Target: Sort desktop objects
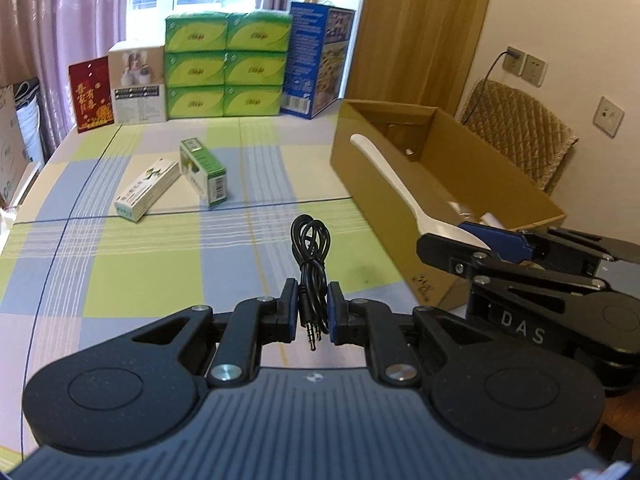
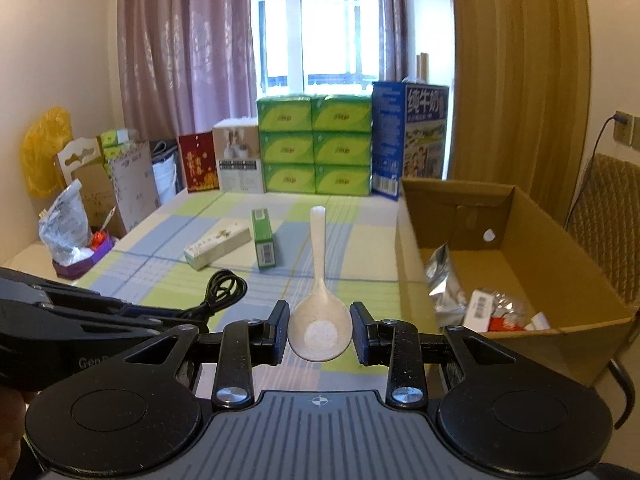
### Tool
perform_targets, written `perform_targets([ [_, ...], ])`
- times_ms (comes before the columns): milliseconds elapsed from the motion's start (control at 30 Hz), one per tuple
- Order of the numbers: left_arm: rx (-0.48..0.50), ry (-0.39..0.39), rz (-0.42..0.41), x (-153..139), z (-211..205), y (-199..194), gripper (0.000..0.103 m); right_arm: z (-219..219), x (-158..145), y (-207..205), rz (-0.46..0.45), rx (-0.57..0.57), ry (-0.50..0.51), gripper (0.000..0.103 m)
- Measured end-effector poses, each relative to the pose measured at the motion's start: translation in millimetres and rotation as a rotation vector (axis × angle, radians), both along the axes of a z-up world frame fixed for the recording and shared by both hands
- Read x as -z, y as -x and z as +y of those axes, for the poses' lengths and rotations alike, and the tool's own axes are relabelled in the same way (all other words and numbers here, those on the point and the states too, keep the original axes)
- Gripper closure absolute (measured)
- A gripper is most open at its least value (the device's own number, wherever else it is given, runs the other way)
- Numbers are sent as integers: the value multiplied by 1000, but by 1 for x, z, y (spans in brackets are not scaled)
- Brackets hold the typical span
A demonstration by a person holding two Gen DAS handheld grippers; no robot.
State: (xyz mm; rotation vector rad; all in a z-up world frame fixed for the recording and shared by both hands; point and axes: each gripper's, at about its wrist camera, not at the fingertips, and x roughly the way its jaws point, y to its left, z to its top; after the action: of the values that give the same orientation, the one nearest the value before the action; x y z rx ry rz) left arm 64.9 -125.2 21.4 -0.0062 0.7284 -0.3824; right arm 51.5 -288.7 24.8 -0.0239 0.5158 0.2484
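The rice spoon [image 2: 320, 320] sits low in the centre of the right wrist view, its bowl pinched between the jaws of the right gripper [image 2: 319, 332] and its handle running straight away up the frame, in line with the fingers. The coming move turns on one relation: the open cardboard box [image 2: 560, 264] lies to the right of that spoon, filling the right middle of the frame, with its near wall just beside the gripper (foil packets and wrappers already lie inside). So the long handle would likely have to swing rightward and clear the rim; in the left wrist view the handle already crosses in front of the box's near wall.

The left gripper [image 1: 313, 312] is narrow, closed on a coiled black audio cable [image 1: 311, 248], plugs hanging toward the camera and the loop pointing away. It is the farther of the two from the box, judging by both views.

Beyond, in the middle of the checked tablecloth [image 1: 120, 272], a white carton [image 1: 146, 190] and a green carton [image 1: 204, 170] lie flat, touching at one end.
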Motion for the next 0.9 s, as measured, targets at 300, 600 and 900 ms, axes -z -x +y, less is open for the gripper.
perform_targets([
  [300, 80, 22, -39, -22, -36, 8, 92, -46, -24, 5, -43, 92, -12, 73],
  [600, 178, 45, -66, -41, -94, -8, 92, -110, -41, -8, -66, 224, -27, 73],
  [900, 230, 45, -69, -44, -140, -41, 92, -156, -42, -35, -40, 273, -46, 73],
])
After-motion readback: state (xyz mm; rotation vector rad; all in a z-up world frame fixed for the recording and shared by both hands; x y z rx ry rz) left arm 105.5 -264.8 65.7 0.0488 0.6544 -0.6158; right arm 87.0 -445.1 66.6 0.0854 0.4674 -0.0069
